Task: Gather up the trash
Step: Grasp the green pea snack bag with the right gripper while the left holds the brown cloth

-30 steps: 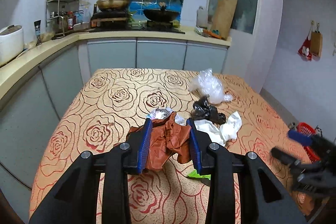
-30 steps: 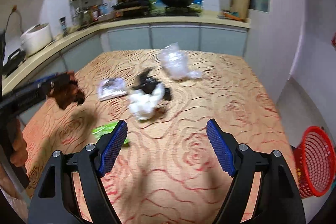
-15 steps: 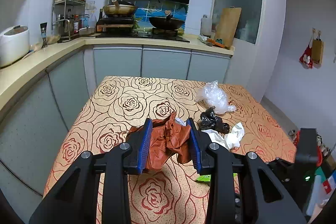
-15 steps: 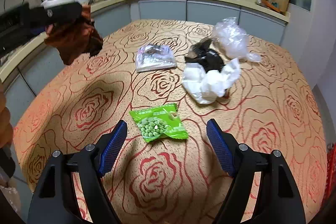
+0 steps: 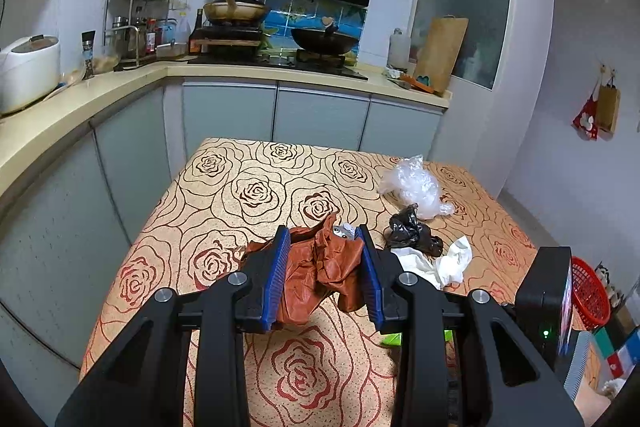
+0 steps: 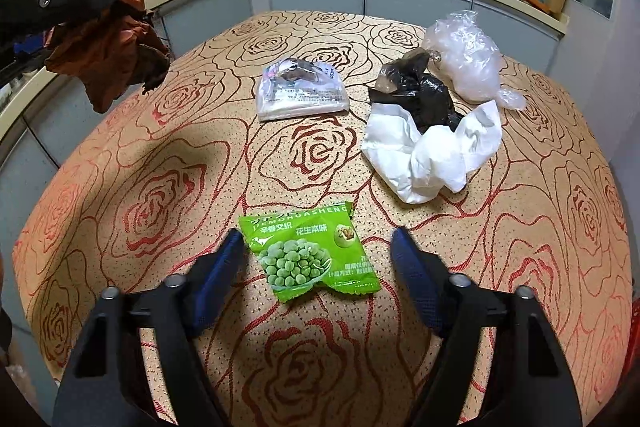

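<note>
Green snack packet lies between the right gripper's closing jaws.

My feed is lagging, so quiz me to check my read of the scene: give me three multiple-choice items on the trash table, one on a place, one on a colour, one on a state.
1. Where does the green snack packet lie?
A. In the red basket
B. On the table, between the right gripper's fingers
C. On the kitchen counter

2. What colour is the crumpled wrapper in the left gripper?
A. Reddish brown
B. Blue
C. White

3. What is the state of the left gripper?
A. Wide open and empty
B. Out of view
C. Shut on the wrapper

Answers:
1. B: the right wrist view shows the packet flat on the rose-patterned tablecloth, with the closing jaws on either side and not yet pressing it.
2. A: both views show it rust brown.
3. C: the blue pads press the wrapper from both sides, and it hangs clear of the table.
</note>
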The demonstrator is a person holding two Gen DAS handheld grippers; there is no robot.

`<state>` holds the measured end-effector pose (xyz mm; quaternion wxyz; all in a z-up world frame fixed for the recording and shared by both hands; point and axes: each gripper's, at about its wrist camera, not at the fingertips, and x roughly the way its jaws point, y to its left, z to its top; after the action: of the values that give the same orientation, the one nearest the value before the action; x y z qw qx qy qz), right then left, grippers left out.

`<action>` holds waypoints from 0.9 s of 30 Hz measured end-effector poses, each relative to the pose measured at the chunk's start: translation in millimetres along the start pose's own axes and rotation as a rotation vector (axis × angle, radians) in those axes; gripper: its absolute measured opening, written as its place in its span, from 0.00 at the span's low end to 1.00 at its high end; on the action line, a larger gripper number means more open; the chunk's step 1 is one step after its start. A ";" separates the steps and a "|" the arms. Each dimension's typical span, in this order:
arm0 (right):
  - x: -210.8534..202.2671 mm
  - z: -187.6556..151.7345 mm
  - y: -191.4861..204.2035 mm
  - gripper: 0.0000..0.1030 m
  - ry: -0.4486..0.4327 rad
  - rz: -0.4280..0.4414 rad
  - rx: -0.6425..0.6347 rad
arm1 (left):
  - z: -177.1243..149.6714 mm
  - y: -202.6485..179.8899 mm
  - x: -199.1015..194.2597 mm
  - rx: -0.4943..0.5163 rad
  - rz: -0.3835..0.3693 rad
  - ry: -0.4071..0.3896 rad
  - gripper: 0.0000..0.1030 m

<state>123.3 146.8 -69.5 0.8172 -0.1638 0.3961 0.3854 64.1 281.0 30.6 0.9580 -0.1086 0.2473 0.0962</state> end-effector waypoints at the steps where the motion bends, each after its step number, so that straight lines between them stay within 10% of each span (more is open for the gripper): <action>1: 0.5 -0.2 -1.3 0.54 0.006 0.004 0.002 | -0.2 0.2 0.3 0.000 0.001 0.001 0.31; 27: -86.2 9.8 -26.1 0.41 -0.222 -0.098 0.039 | 3.4 -21.0 -15.1 0.039 -0.002 -0.041 0.31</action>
<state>114.6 92.3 2.3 0.8769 -0.1232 0.3022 0.3530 57.6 259.8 44.3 0.9650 -0.0879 0.2292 0.0928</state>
